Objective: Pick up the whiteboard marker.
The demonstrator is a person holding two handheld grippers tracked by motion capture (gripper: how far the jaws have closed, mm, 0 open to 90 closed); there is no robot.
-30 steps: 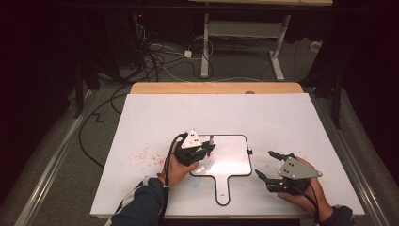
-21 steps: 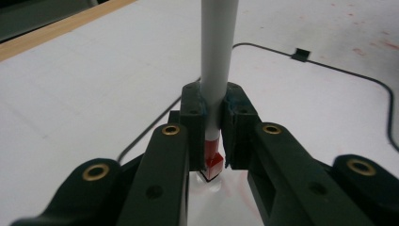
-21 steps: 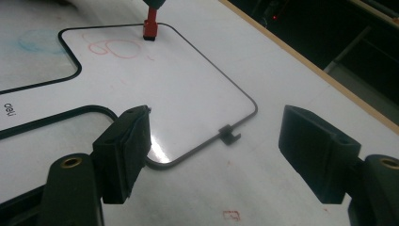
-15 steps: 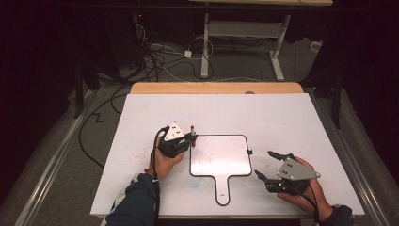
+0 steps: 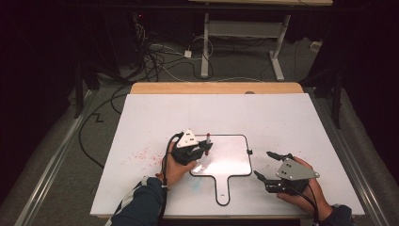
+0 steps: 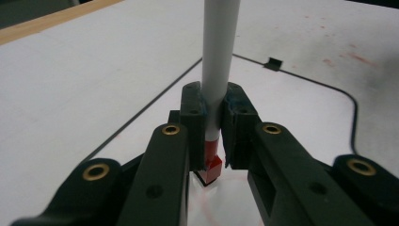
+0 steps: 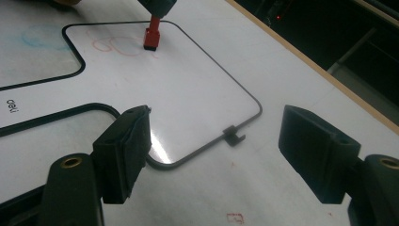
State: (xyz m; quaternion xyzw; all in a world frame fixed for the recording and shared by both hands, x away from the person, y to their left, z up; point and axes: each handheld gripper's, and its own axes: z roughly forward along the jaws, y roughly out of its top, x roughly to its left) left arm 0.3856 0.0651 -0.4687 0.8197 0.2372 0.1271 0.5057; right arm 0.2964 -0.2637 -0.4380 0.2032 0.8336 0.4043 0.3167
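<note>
Now left hand-held gripper [image 5: 203, 147] back over whiteboard [image 5: 235, 160], marker [image 6: 217, 70] clamped

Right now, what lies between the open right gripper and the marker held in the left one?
In the right gripper view, bare whiteboard lies between the right gripper and the marker, apart from faint red scribbles.

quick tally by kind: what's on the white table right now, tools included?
Paddle-shaped whiteboard: 1
Marker with red eraser end: 1, clamped in the left tool
Tools: 2, the left one and the right tool, which is open and empty
Total: 4
</note>
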